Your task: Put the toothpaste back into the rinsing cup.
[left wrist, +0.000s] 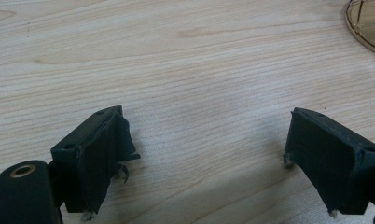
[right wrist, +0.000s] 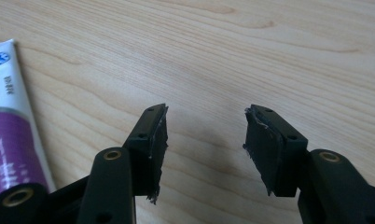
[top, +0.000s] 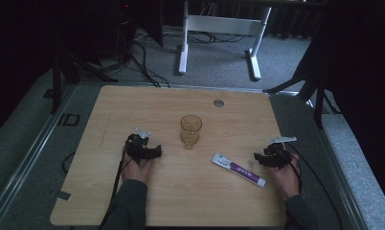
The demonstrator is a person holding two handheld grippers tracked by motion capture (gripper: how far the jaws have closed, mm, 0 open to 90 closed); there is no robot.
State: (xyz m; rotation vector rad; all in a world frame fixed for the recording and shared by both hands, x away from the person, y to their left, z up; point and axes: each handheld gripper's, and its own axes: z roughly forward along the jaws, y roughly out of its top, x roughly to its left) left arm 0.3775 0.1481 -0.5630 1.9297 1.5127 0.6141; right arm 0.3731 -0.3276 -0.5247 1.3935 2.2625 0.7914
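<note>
I see a pale wood-grain table (top: 133, 201), an amber ribbed glass tumbler (top: 191, 131), a white plastic tube (top: 238, 169) with a purple band and blue print, and matte black grippers (top: 147, 152) (top: 269, 158).

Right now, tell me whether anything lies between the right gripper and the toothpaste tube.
Nothing visible does. The right gripper, jaws open, rests beside the toothpaste tube, with bare table between. The glass stands off to the side.

Mid-table stands an amber glass (top: 191, 130); a toothpaste tube (top: 238, 169) lies toward the right edge — between left gripper (top: 143, 149) and right gripper (top: 273, 155), both resting on the wooden table (top: 133, 105).
</note>
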